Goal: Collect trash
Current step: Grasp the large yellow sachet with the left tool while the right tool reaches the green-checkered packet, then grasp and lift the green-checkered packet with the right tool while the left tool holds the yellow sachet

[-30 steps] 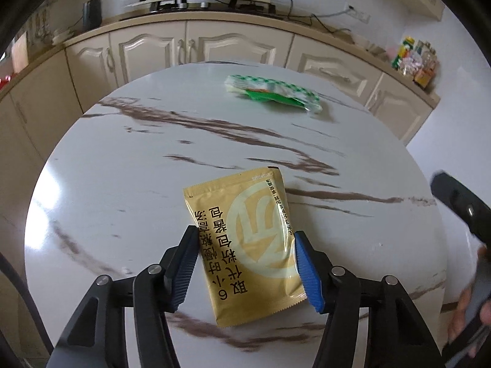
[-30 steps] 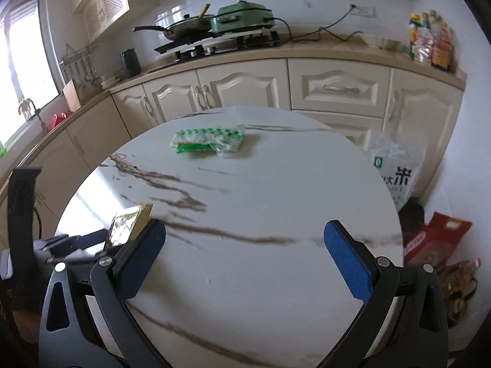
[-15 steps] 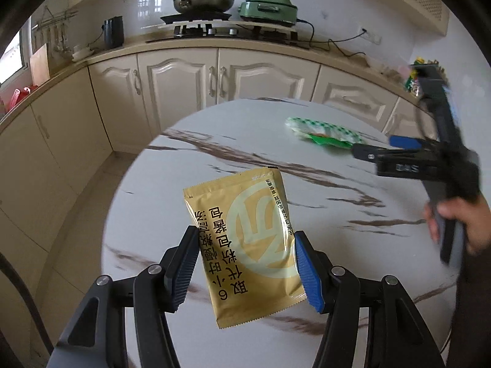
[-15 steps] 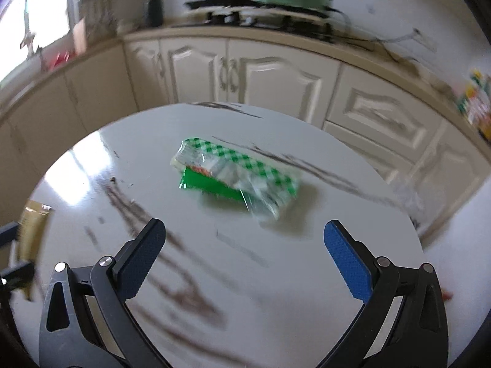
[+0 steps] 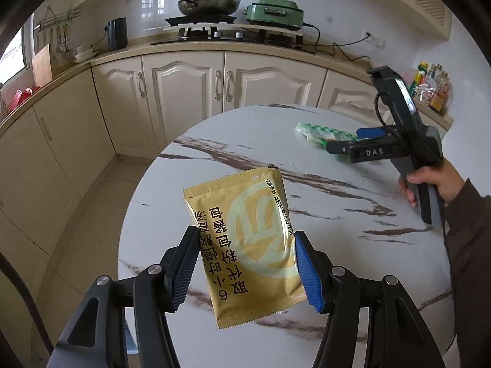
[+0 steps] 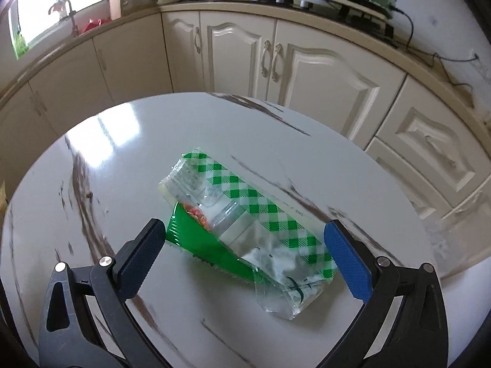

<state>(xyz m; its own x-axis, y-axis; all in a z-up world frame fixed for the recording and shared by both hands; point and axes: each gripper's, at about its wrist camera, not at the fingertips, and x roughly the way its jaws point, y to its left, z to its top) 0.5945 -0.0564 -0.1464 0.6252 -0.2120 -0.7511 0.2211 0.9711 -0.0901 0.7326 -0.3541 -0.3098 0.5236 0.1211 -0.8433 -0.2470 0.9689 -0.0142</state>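
My left gripper (image 5: 245,263) is shut on a gold foil packet (image 5: 245,245) with printed characters and holds it in the air above the left edge of the round marble table (image 5: 307,184). My right gripper (image 6: 245,257) is open, its jaws on either side of a clear wrapper with green checks (image 6: 245,214) that lies on the table (image 6: 122,159). In the left wrist view the right gripper (image 5: 365,138) hovers at the wrapper (image 5: 319,132), at the table's far right.
Cream kitchen cabinets (image 5: 184,98) curve behind the table, with a stove, a pan (image 5: 208,3) and a green cooker (image 5: 276,10) on the counter. A hand (image 5: 429,181) holds the right gripper's handle. Floor lies left of the table.
My left gripper has lifted the gold packet off the table and swung left. My right gripper has moved forward over the table until its open jaws straddle the green-checked wrapper.
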